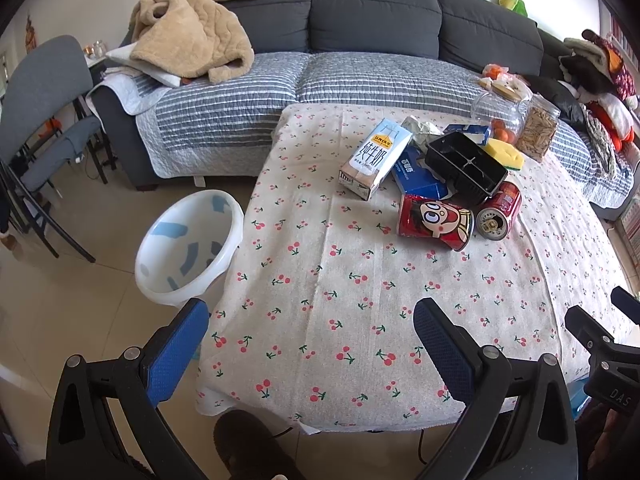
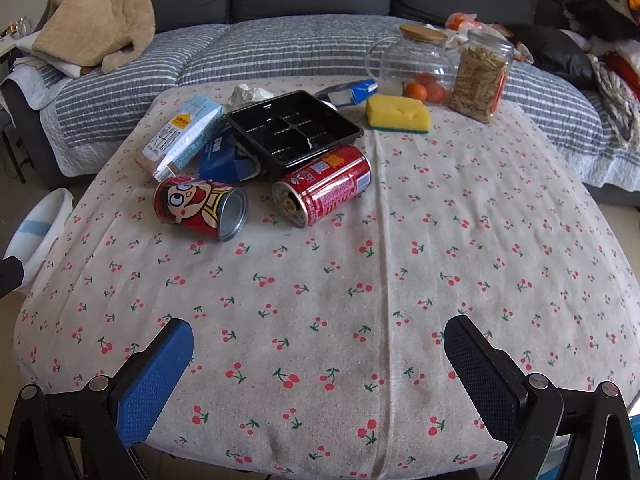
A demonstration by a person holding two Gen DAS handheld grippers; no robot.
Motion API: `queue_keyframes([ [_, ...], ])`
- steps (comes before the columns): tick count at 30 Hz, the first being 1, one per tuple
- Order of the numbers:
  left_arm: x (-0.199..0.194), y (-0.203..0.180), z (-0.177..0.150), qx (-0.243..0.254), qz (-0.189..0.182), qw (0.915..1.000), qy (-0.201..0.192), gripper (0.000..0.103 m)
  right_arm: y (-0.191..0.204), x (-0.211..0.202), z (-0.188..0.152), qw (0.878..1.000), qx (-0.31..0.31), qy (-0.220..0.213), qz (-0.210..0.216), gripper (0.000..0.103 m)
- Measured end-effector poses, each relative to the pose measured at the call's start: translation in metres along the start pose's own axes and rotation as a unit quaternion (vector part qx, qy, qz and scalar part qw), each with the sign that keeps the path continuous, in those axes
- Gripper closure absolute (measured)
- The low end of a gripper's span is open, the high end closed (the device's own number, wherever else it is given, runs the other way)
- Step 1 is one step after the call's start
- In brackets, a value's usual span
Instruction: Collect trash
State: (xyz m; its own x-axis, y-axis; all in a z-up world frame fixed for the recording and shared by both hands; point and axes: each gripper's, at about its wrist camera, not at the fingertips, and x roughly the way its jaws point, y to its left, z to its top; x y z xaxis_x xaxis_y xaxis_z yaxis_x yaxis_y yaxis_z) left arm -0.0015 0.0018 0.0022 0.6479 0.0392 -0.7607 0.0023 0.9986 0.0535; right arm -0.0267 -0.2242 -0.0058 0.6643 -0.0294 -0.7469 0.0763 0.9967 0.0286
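Left wrist view: left claw spread wide, empty, hovering over the near edge of the surface. Ahead and to its left, on the floor, a white bin, seemingly with no trash inside. Farther ahead and to its right, the trash pile: cartoon can, red can, black tray, milk carton, blue box, crumpled paper.

Right wrist view: right claw likewise spread, holding nothing, the pile well ahead and slightly left. Nothing collected yet, judging by this; every piece still to be picked up and binned.
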Motion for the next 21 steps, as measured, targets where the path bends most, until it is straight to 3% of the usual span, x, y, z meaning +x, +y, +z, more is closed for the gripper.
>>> queue_keyframes([
  [21,-0.0042,-0.0008,0.0021,0.005,-0.001,1.0,-0.008,0.0,0.0001,-0.0045,0.0008,1.0,-0.01,-0.006,-0.013,0.0],
])
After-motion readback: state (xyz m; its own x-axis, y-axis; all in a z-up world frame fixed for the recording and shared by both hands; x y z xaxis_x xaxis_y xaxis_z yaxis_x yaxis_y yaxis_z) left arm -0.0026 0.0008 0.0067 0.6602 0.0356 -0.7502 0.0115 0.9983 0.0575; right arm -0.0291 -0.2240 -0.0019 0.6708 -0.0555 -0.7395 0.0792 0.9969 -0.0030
